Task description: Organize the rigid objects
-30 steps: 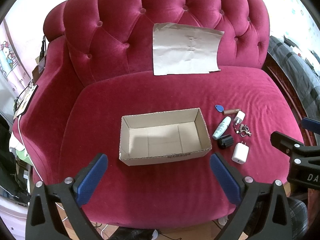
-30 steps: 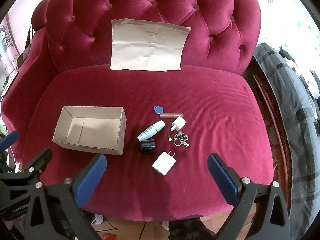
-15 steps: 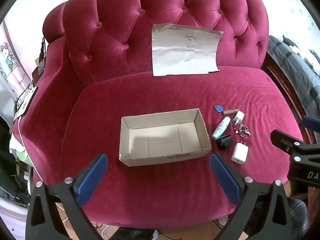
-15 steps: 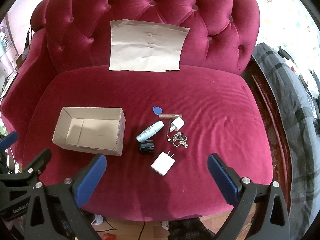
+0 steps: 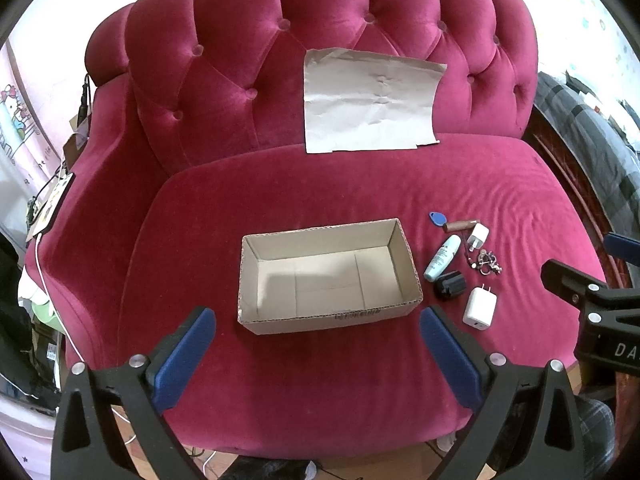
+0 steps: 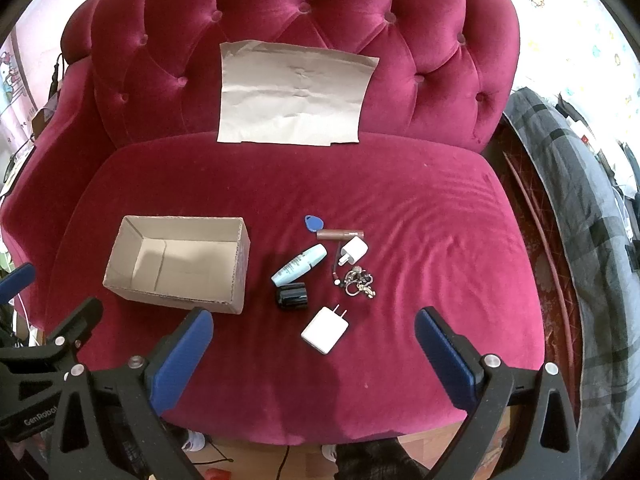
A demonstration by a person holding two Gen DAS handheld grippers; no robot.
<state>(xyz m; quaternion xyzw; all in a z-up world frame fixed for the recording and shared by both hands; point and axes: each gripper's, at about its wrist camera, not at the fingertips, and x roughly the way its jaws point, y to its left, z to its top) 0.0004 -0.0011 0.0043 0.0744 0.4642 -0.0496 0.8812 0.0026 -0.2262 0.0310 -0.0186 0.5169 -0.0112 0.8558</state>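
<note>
Both grippers hover over the front edge of a red velvet sofa (image 5: 320, 184), holding nothing. Left gripper (image 5: 318, 346): blue-padded fingers (image 5: 184, 354) spread wide apart. Right gripper (image 6: 314, 346): same, fingers (image 6: 444, 354) wide apart.

Cardboard box (image 5: 328, 276), open top, nothing inside, sits on the seat cushion just ahead of the left fingers, centred between them. In the right view the box (image 6: 180, 264) lies ahead and left of the left finger.

The small items cluster ahead of the right gripper, between its fingers, all apart from them:
- large white charger (image 6: 325, 330), nearest the fingers, prongs pointing away
- black cylinder (image 6: 292, 297), just beyond it to the left
- light blue tube (image 6: 299, 264), lying tilted
- small white plug (image 6: 353, 251)
- key bunch (image 6: 358, 282), right of the black cylinder
- brown tube (image 6: 340, 234), lying sideways
- blue key fob (image 6: 313, 223), farthest from the fingers

A creased paper sheet (image 6: 294, 94) leans on the backrest, far ahead of both grippers.
</note>
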